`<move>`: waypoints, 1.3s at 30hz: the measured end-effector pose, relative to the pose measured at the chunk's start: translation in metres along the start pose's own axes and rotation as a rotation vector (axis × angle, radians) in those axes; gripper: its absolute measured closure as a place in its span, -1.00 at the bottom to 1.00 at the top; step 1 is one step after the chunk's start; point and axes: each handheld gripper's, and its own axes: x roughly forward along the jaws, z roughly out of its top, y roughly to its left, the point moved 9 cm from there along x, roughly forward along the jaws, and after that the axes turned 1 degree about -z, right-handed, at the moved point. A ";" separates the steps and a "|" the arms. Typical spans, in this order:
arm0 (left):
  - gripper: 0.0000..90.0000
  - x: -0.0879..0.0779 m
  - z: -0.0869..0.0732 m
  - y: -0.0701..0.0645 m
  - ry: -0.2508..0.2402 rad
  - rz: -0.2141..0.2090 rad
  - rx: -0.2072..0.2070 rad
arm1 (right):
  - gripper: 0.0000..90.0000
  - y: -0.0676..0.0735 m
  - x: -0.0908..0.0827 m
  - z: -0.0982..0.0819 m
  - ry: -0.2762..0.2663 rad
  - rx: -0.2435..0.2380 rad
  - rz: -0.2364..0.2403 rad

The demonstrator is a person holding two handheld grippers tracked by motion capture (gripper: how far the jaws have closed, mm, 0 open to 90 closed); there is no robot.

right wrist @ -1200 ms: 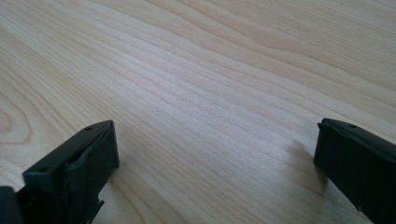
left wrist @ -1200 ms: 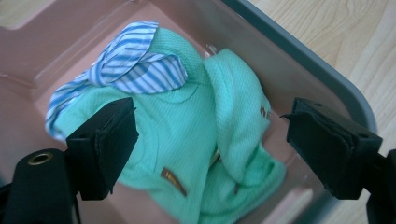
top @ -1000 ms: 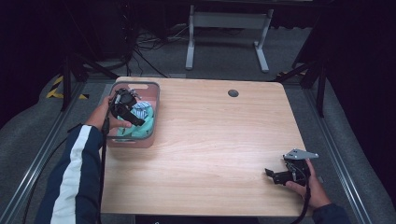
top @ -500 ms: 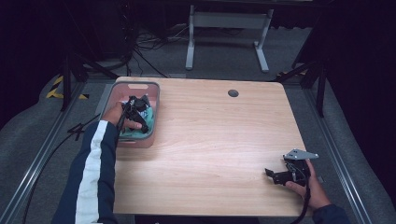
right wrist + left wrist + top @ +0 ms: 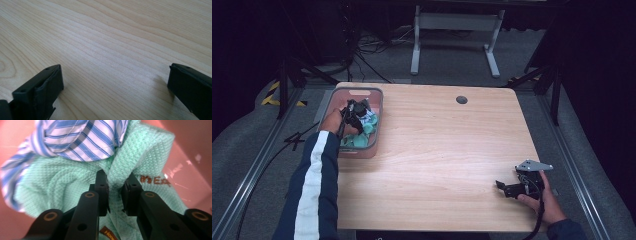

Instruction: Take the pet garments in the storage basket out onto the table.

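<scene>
Left gripper (image 5: 115, 192) is down in the pink plastic rectangular bin (image 5: 337, 95) at the bench's far left, fingers (image 5: 101, 187) clamped on a raised fold of mint-green waffle-weave cloth (image 5: 62, 185). A crumpled blue-and-white striped cotton cloth (image 5: 82, 137) lies on top of it. Looks like the grasp is made, lift-out not yet done; both cloths are in the bin. Right gripper (image 5: 501, 186) rests near the pale wood-grain bench (image 5: 447, 150) front right, fingers wide apart, empty.

Looks forward and down from above the near edge of the table (image 5: 437, 150). Rides close over the mint cloth (image 5: 62, 185) in the pink bin (image 5: 374, 107) by the far left corner. Skims low over bare wood by the near right corner.
</scene>
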 end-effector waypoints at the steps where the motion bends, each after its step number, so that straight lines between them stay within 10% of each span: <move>1: 0.75 -0.007 0.001 0.003 -0.020 0.023 0.000 | -0.99 0.000 0.000 0.000 0.000 0.000 0.000; 23: 0.77 -0.134 -0.002 -0.010 -0.448 0.064 0.013 | -0.99 0.000 0.000 0.000 -0.001 0.001 0.004; 30: 0.78 -0.166 0.008 -0.040 -0.524 0.057 0.104 | -0.99 0.000 0.000 0.000 -0.001 0.001 0.004; 39: 0.78 -0.182 0.034 -0.113 -0.581 -0.008 0.281 | -0.99 0.000 0.000 0.000 -0.001 0.001 0.004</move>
